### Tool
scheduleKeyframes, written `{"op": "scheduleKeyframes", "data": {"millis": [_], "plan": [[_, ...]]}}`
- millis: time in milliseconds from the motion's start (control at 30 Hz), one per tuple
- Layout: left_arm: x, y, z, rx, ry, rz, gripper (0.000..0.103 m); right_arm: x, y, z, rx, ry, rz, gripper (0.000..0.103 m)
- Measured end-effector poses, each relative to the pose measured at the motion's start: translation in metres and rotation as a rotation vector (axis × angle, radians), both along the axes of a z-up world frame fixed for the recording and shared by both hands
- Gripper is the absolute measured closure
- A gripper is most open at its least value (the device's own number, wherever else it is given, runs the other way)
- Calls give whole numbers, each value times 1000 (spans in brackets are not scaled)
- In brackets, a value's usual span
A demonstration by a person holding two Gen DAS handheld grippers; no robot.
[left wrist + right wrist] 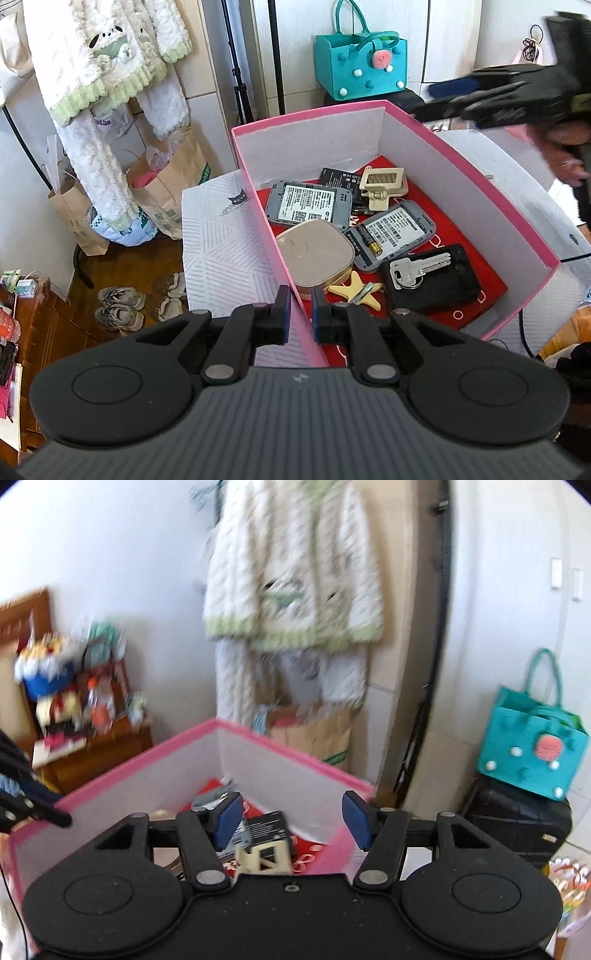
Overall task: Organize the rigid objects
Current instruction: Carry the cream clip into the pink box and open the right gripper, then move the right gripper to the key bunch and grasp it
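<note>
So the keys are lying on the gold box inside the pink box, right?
Not quite. The keys lie on the black tray, not the gold box. Both are inside the pink box; the left wrist view shows it.

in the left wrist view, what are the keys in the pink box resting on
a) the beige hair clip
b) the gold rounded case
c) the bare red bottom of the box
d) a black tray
d: the keys lie in the recess of the black tray, near the right front of the pink box, apart from the gold case.
</note>
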State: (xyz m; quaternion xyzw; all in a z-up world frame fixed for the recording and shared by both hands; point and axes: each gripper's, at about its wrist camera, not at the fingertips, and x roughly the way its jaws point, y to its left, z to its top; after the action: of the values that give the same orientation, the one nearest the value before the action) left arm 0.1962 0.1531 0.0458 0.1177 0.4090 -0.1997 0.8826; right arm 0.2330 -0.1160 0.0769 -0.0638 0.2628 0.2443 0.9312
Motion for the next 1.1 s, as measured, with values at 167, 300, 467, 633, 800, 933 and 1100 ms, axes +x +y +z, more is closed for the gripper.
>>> {"op": "scheduleKeyframes", "data": {"millis": [167, 300, 467, 633, 800, 933, 1100], "plan": [[1, 1, -1, -8, 0, 0, 93, -21, -48, -2, 44, 18, -90, 38], [4, 1, -4, -19, 12, 19, 93, -28, -82, -29, 83, 103, -175, 38], [8, 1, -5, -20, 29, 30, 92, -30, -118, -65, 84, 213, -281, 39], [12, -2, -3, 7, 55, 28, 92, -26, -133, -85, 63, 272, -318, 39], [12, -7, -3, 40, 64, 24, 92, -13, -129, -100, 28, 319, -288, 39], [14, -7, -3, 30, 68, 39, 93, -2, -122, -111, 7, 326, -278, 39], [15, -7, -3, 23, 71, 53, 93, 8, -103, -117, -110, 275, -227, 54]]}}
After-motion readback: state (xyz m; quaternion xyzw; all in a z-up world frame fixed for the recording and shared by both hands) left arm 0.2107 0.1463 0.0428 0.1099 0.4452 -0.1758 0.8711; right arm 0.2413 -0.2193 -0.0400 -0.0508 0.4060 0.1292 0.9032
